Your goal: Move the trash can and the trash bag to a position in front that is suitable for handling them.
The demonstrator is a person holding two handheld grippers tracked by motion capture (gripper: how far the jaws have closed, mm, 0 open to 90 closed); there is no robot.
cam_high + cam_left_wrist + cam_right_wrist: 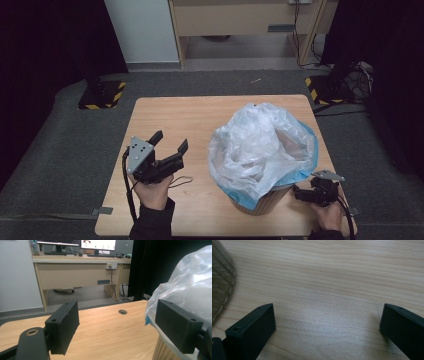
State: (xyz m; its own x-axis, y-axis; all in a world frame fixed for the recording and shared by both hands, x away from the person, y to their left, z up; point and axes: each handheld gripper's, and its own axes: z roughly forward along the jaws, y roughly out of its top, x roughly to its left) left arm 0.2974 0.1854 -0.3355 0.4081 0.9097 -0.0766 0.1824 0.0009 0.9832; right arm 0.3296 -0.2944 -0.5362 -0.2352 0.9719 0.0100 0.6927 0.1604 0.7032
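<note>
The wooden bin (262,202) with its loose plastic bag (260,145) stands between both hands. The right gripper (305,194) is nearer — just beside its base. The left gripper (170,142) is farther. Both are wide open, empty.

Your left gripper (171,140) hovers left of the bin (262,200), jaws spread; right gripper (298,193) just right, jaws apart.

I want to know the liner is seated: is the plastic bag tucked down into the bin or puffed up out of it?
Puffed up: the plastic bag billows above the bin, its blue edge draped over the rim.
</note>
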